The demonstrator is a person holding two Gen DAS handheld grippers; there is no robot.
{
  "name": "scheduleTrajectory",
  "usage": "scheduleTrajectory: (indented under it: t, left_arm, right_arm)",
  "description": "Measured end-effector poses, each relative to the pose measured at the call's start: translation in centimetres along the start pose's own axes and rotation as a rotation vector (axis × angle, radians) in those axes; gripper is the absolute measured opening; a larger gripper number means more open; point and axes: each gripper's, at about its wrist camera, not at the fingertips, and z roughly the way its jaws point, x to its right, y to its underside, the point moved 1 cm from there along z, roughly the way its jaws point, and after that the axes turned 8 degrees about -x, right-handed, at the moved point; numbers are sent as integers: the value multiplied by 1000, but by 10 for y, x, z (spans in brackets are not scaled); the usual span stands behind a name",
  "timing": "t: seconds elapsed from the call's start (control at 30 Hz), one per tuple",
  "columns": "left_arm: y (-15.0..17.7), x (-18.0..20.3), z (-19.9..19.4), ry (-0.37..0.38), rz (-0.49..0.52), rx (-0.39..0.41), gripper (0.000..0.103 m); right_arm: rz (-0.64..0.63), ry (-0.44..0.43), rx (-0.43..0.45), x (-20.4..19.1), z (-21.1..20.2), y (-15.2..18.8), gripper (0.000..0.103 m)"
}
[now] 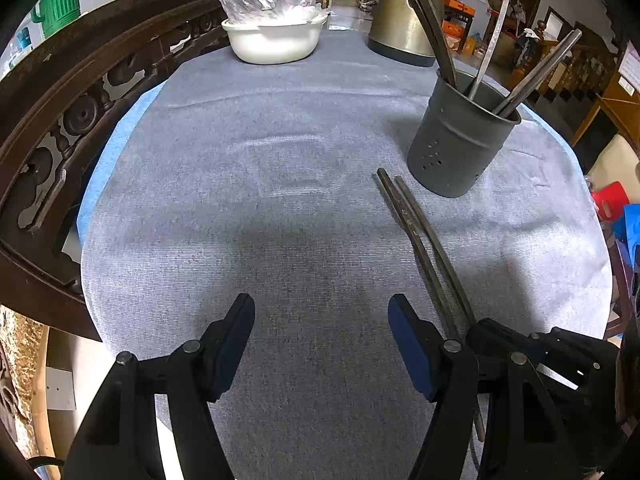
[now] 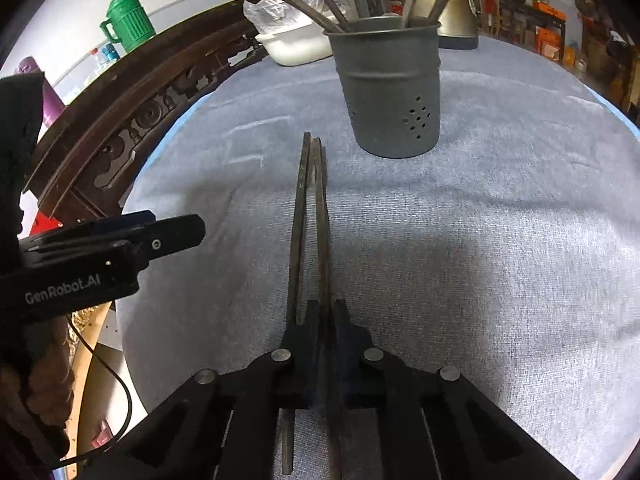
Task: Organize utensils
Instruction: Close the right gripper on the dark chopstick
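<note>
Dark wooden chopsticks (image 2: 310, 216) lie as a pair along the grey cloth (image 2: 480, 280), thick ends pointing toward the grey perforated holder (image 2: 390, 92), and the right gripper (image 2: 326, 308) has its fingers drawn together on at least one of them near the thin end, probably so the pair can be tipped upright and dropped in beside the utensils already standing there. The left gripper (image 1: 322, 340) hovers just beside it with its fingers (image 1: 236, 344) wide apart and nothing between them, seemingly waiting. From the right wrist the clamp itself shows, though whether both sticks are pinched is unclear; the left wrist hides that grip but shows the white basin (image 1: 274, 42) and metal kettle (image 1: 404, 28) farther back.
</note>
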Motion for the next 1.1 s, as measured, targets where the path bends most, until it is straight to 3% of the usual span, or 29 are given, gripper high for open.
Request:
scheduleTrajectory:
  t: [0.73,0.93,1.1]
  left_arm:
    - [0,46,21,128,93,-105,66]
    - [0,59,24,124,124,-106,65]
    - [2,69,24,94,152,-89,65]
  right_arm:
    - [294,-77,-21,63,-26,27,6]
    - [412,-102,2,89,-33,33,6]
    - [409,-104,9,89,-32,32,8]
